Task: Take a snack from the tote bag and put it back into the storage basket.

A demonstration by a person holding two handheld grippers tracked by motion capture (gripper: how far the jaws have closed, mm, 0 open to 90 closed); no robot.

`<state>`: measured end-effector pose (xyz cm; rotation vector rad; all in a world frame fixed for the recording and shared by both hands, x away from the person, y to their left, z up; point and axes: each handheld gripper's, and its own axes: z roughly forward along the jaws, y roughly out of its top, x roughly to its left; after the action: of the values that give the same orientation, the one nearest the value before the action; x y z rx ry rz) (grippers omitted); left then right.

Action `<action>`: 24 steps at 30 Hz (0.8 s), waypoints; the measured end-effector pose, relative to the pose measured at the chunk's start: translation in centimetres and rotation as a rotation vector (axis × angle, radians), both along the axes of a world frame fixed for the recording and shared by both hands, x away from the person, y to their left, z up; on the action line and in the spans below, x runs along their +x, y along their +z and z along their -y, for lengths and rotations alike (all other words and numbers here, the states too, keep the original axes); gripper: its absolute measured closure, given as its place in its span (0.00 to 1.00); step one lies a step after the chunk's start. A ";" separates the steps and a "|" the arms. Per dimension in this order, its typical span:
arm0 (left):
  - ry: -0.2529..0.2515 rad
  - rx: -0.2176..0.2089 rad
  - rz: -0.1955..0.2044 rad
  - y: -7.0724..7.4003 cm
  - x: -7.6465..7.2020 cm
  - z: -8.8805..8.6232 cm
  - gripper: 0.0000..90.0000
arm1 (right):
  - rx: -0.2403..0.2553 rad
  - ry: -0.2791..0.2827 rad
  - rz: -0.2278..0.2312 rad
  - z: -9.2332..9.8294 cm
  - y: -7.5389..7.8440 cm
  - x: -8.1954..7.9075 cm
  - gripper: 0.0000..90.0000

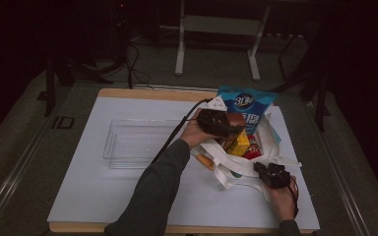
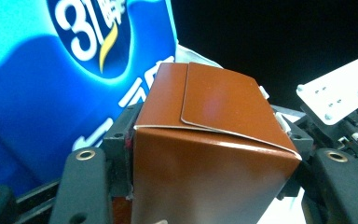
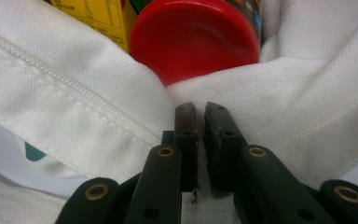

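White canvas of the tote bag [image 3: 74,102], near the table's [image 1: 128,196] right front corner, is pinched in my right gripper [image 3: 200,114], jaws nearly together. Farther back, above the bag's mouth, my left gripper [image 1: 215,123] clamps a brown carton [image 2: 209,154]; a blue pouch [image 1: 248,105] stands behind.

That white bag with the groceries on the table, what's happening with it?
A person is working at a white cloth bag with tongs in each hand. The left tongs are clamped on a brown carton, held above the bag in front of a blue pouch. The right tongs pinch the bag's fabric edge. A clear tray sits beside it.
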<state>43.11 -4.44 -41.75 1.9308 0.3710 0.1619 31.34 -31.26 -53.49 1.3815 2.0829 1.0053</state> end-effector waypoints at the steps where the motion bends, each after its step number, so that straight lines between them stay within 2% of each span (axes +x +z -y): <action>1: 0.010 -0.006 0.000 0.2 0.0 -0.2 0.45 | -0.001 0.000 0.000 0.0 0.0 0.0 0.93; 3: 0.027 -0.022 -0.001 0.6 0.0 -0.8 0.46 | -0.002 0.000 0.000 0.0 0.0 0.0 0.93; 7: 0.048 -0.025 0.023 1.5 -0.3 -1.6 0.46 | -0.030 -0.008 0.013 -0.3 0.1 -0.1 0.92; 12: 0.064 -0.051 0.037 2.4 -0.6 -2.4 0.47 | -0.011 -0.011 -0.009 -0.2 0.2 0.0 0.91; 16: 0.068 -0.076 0.050 3.1 -0.9 -2.9 0.47 | -0.028 -0.023 -0.002 -0.4 0.3 0.0 0.90; 20: 0.064 -0.087 0.063 3.9 -1.1 -3.3 0.47 | -0.020 -0.021 0.003 -0.3 0.2 0.0 0.90; 24: 0.069 -0.116 0.075 4.8 -1.2 -3.9 0.47 | -0.030 -0.020 0.011 -0.4 0.2 -0.1 0.90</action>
<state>41.86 -0.55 -36.97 1.7938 0.3887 0.2515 31.29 -30.87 -53.27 1.3759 2.0640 0.9682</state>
